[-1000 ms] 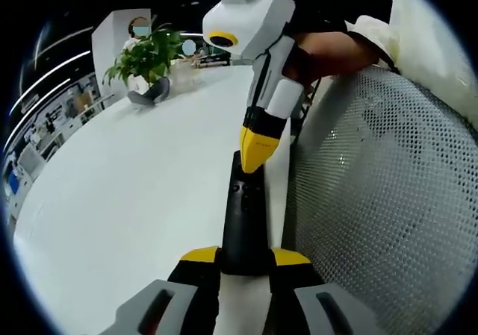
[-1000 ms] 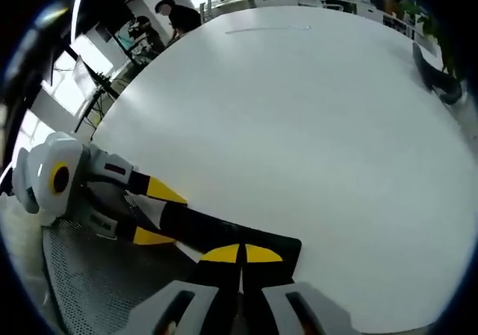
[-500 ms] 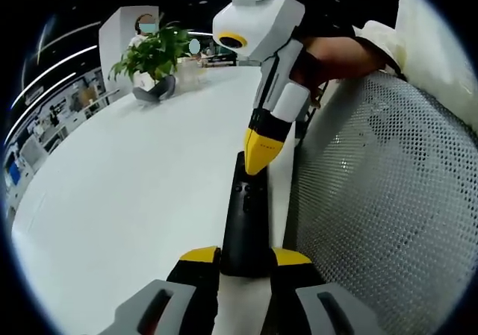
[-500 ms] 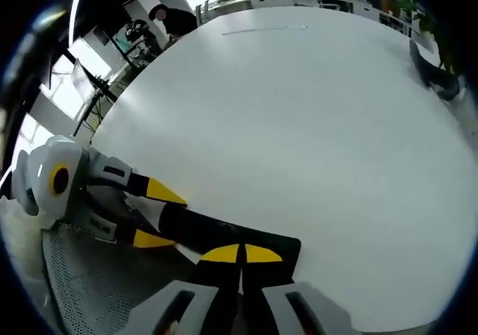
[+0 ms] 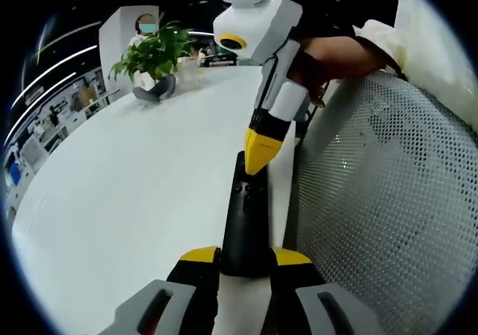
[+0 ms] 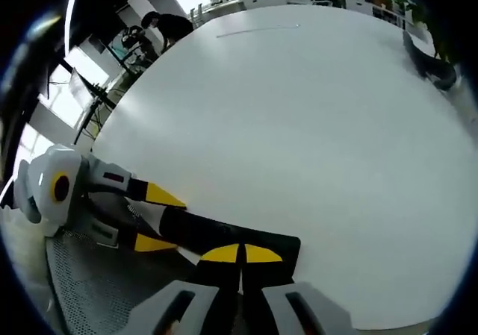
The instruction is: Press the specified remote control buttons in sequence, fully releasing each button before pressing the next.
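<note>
I hold the long black plastic remote control [image 5: 245,219] pinched at its near end between my left gripper's [image 5: 245,264] yellow-tipped jaws; it runs straight out ahead of them over the edge of the broad white round table [image 5: 134,178]. My right gripper [image 5: 258,156] comes down from above with its jaws pressed together into one yellow point, touching the remote's far end — whether a button is actually depressed I cannot tell. In the right gripper view the remote [image 6: 224,234] lies crosswise just beyond the tips. I judge this a press in progress. The risk: the remote overhangs the grey perforated mesh chair back [image 5: 381,201] beside my jaws, so pushing hard could lever it in the left pinch or slide the point onto a neighbouring button — and lifting too little would blur two presses into one.
</note>
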